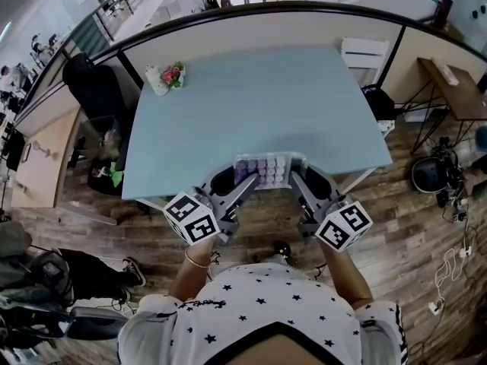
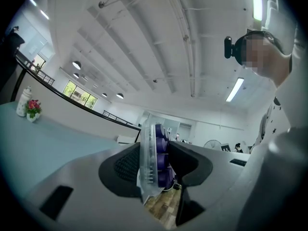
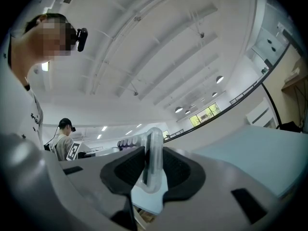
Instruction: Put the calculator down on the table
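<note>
Overhead, head view: calculator (image 1: pixel 264 171) hangs at the table's (image 1: pixel 251 105) 6 o'clock edge, button face up, long axis running 9 to 3 o'clock.
Head view, claws: left gripper (image 1: pixel 240 182) takes the 9 o'clock end and right gripper (image 1: pixel 297 181) the 3 o'clock end, so neither is nearer than the other.
Head view, elsewhere: flower pot (image 1: pixel 166 77) sits at the table's 10 o'clock corner, well apart.
Left gripper view: left gripper (image 2: pixel 153 173) pinches the calculator (image 2: pixel 150 148) edge-on, jaws pressing both faces. Wood floor (image 2: pixel 161 208) shows beneath at 6 o'clock, table (image 2: pixel 38 143) at 9 o'clock.
Right gripper view: right gripper (image 3: pixel 152 172) clamps the clear rim of the calculator (image 3: pixel 153 160), with the table (image 3: pixel 260 153) at 3 o'clock.
Deciding relation: bare tabletop lies at 12 o'clock from the held calculator. By my judgement both claws must carry it forward together, level, then lower it.
Contact with table: cannot tell.
</note>
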{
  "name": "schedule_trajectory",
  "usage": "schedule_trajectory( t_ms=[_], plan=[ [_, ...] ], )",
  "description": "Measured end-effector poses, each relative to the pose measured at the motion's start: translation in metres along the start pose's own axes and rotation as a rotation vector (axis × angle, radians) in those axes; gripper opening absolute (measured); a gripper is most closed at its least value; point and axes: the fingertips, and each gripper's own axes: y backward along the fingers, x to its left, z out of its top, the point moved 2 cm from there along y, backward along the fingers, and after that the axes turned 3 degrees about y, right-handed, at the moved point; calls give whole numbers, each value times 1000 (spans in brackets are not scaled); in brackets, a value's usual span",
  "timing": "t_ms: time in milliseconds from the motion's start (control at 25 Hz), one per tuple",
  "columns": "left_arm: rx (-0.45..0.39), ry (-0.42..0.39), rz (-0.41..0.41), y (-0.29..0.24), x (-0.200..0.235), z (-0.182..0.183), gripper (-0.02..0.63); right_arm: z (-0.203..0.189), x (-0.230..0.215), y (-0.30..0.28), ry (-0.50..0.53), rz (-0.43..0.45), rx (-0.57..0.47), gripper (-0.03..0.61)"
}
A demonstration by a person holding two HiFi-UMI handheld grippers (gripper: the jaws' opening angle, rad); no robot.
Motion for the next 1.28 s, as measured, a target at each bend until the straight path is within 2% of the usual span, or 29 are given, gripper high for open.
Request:
schedule_trajectory(
  t_ms=[320,720,1280],
  plan=[
    [-46,19,27,-23,9,-1,186,10,-26,-9,26,31,31,98],
    [-37,31,67,-25,36,0,186,-3,-39,-34,-15,44,57,98],
    [-9,53,-2,-84,110,26,187,9,-102,-94,2,-47,57,100]
  ],
)
